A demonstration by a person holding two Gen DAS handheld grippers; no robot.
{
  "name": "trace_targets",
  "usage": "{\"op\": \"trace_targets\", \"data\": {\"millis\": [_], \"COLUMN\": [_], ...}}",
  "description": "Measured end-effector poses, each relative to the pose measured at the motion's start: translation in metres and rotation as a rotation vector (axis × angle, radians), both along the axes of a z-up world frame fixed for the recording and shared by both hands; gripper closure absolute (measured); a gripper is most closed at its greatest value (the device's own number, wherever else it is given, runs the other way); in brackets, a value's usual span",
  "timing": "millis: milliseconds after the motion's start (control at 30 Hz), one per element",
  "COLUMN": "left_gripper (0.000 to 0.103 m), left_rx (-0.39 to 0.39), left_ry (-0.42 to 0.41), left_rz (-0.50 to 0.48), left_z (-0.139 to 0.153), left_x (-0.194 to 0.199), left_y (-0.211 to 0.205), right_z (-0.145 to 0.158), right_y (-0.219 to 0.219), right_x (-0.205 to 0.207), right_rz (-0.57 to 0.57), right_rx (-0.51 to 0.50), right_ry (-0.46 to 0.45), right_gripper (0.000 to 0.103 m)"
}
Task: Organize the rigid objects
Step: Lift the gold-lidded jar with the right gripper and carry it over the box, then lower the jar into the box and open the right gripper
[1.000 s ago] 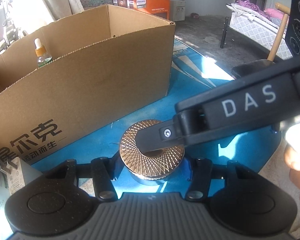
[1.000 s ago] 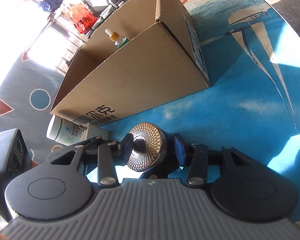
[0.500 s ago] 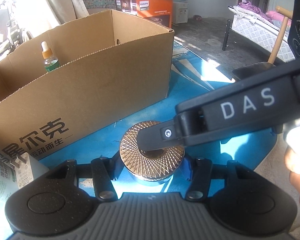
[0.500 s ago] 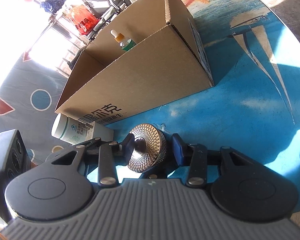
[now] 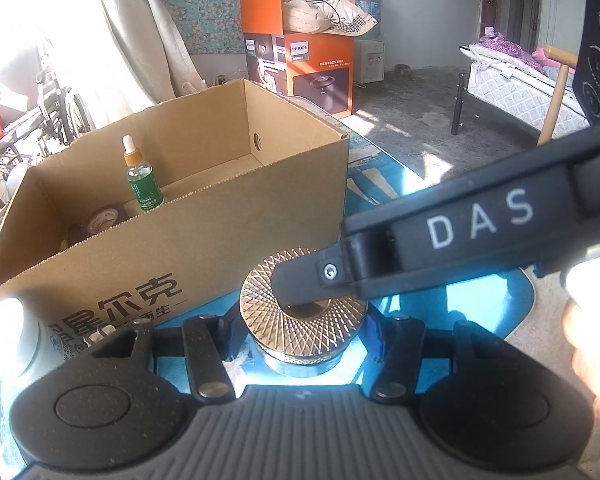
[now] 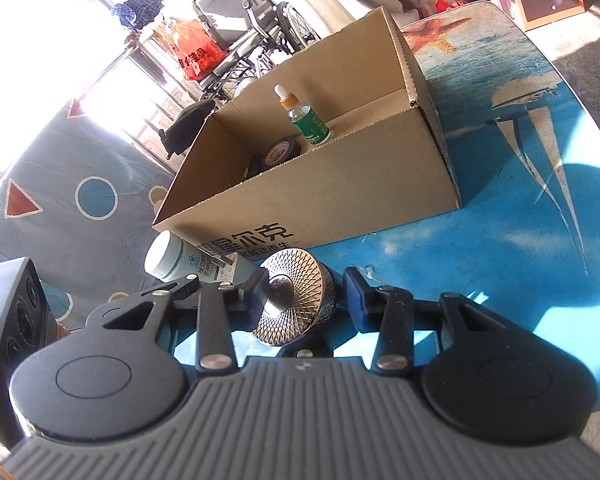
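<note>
Both grippers are clamped on one round metal jar: the left gripper (image 5: 304, 322) pinches its sides, the right gripper (image 6: 304, 294) takes it lid to base. Only the left view shows the right one's finger (image 5: 300, 288) across the patterned lid (image 5: 304, 320). Only the right view shows the jar (image 6: 300, 300) lifted off the blue table (image 6: 500, 240), near the cardboard box (image 6: 340, 184) holding a dropper bottle (image 6: 306, 118)

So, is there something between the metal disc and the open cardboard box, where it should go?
Only the box's near wall stands between the metal disc and the inside. The dropper bottle and a dark round tin occupy the left part; the right part looks free.
</note>
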State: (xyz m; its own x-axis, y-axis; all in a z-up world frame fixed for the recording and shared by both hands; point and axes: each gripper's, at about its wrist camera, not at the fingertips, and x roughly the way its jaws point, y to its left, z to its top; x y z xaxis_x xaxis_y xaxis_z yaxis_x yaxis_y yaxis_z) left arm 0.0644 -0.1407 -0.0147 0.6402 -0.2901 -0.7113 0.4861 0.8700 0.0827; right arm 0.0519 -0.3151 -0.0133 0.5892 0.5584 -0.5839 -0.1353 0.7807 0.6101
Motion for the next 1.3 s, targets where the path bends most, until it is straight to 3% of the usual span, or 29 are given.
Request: {"op": "trace_targets", "data": {"millis": [200, 400, 600, 967, 1133, 1300], "left_gripper": [0.046, 0.046, 0.046, 0.046, 0.046, 0.046], "left_rx": [-0.015, -0.044, -0.061, -0.061, -0.077, -0.102], "left_ry": [-0.092, -0.123, -0.077, 0.144, 0.242, 0.274], "left_rz": [0.027, 0.064, 0.097, 0.174, 0.2, 0.22], "left_z": [0.039, 0.074, 0.085, 0.037, 0.017, 0.008], "left_x": [0.0, 0.029, 0.083, 0.204, 0.241, 0.261], "left_y": [0.013, 0.017, 0.014, -0.003, -0.004, 0.001], "right_z": [0.042, 0.083, 0.105, 0.068, 0.048, 0.037], "right_y": [0.013, 0.021, 0.018, 0.02, 0.03, 0.035], "right_x": [0.009, 0.042, 0.103, 0.238, 0.275, 0.3], "right_rz": [0.039, 0.086, 0.129, 0.197, 0.227, 0.241], "right_rx": [-0.019, -0.043, -0.068, -0.196, -0.276, -0.323], "right_ry": [-0.086, -0.145, -0.128, 0.035, 0.055, 0.053], "right_gripper": [0.063, 0.063, 0.063, 0.063, 0.063, 0.065]}}
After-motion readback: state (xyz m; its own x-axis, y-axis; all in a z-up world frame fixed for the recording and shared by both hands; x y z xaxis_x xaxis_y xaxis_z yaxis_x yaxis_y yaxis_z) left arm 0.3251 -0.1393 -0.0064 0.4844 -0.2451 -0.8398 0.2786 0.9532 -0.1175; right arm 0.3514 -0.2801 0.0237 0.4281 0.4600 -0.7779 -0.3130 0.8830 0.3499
